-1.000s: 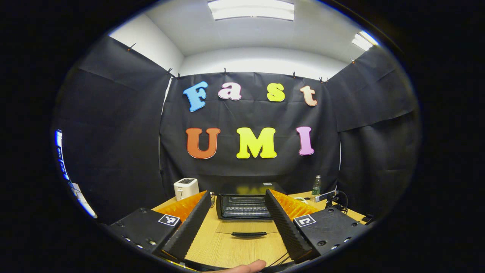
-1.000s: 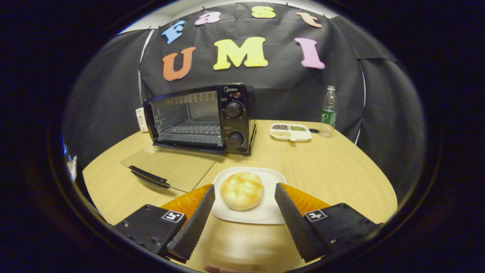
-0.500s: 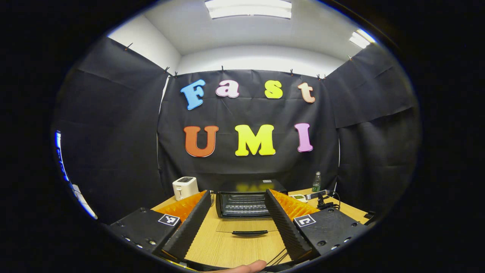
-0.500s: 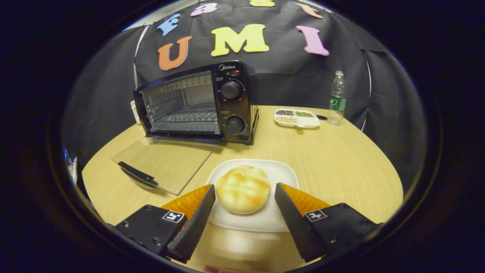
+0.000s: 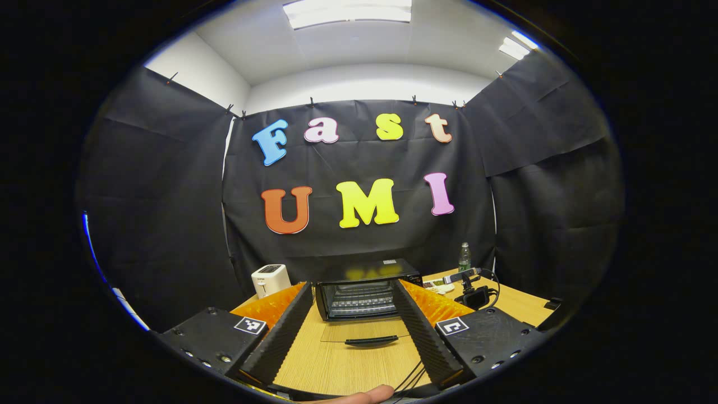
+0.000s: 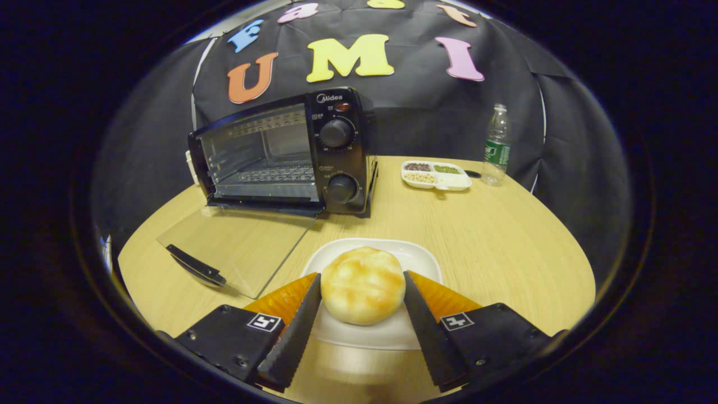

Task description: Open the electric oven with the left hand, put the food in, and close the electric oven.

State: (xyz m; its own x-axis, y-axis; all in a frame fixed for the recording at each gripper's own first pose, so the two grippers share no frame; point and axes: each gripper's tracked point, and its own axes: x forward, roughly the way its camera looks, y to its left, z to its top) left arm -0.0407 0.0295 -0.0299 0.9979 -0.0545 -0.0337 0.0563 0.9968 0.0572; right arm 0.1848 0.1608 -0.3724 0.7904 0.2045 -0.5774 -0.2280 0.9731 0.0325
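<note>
The round, pale wood-grain desk (image 6: 505,247) carries everything, its near edge cut off behind the gripper bodies in both views. In the right gripper view the boxy black electric oven (image 6: 291,151) stands at about 11 o'clock, its cavity open and a wire rack visible inside, two round knobs stacked on its right panel. Its clear glass door (image 6: 241,247) lies folded down flat on the desk, hard to make out against the wood apart from its edges and the dark bar handle (image 6: 196,265) at its front. Part of a white object shows behind the oven's left side, mostly hidden there; in the left gripper view a small white boxy appliance (image 5: 270,279) stands at 10 o'clock of the oven.

At 6 o'clock a smooth white rounded-square plate (image 6: 415,258) holds the round golden-brown bun (image 6: 363,285), glossy and mottled on top. The right gripper (image 6: 362,297) has its ribbed fingers set on either side of the bun, at or very near its flanks; whether both press on it cannot be told.

A white divided tray of grains (image 6: 436,175) and a clear plastic bottle with a green label (image 6: 496,147) sit at 1 o'clock.

In the left gripper view the left gripper (image 5: 353,317) is spread wide and holds nothing, well back from the oven. A fingertip (image 5: 359,395) is cut off at the bottom edge.
</note>
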